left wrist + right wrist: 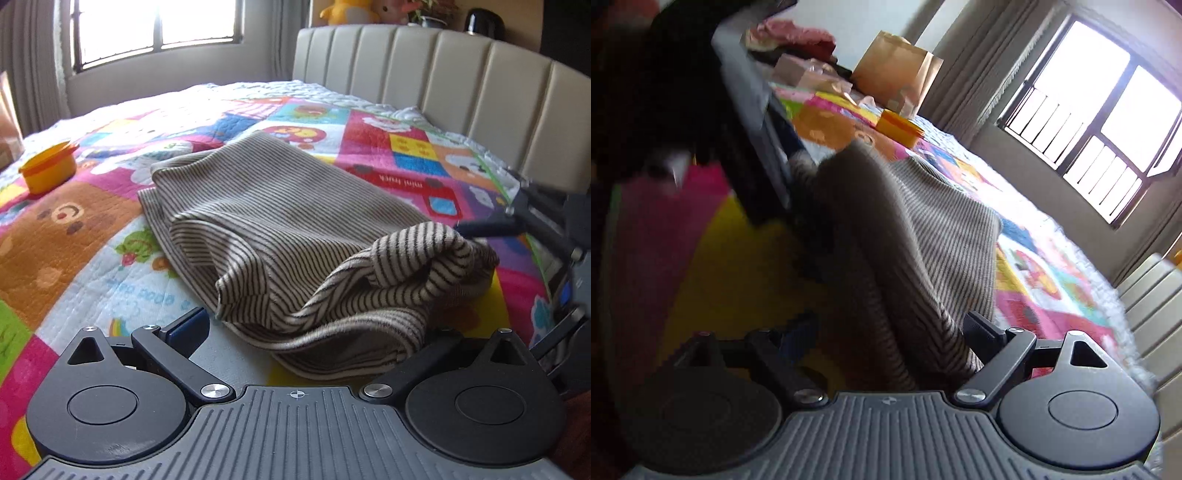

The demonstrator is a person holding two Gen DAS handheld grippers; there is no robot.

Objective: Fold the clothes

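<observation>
Sunlit, the bed's patchwork quilt (92,258) carries a striped garment (280,221), long axis running from the near edge toward the headboard (443,66). Left claw (314,332) gapes wide before its crumpled near end. Right claw (886,332), open, straddles the lifted fabric.

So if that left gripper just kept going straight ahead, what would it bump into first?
Most likely the striped garment. The left gripper is open, and the cloth's crumpled near edge lies right in front, between its fingers, on the quilt. Whether it already touches is unclear.
</observation>
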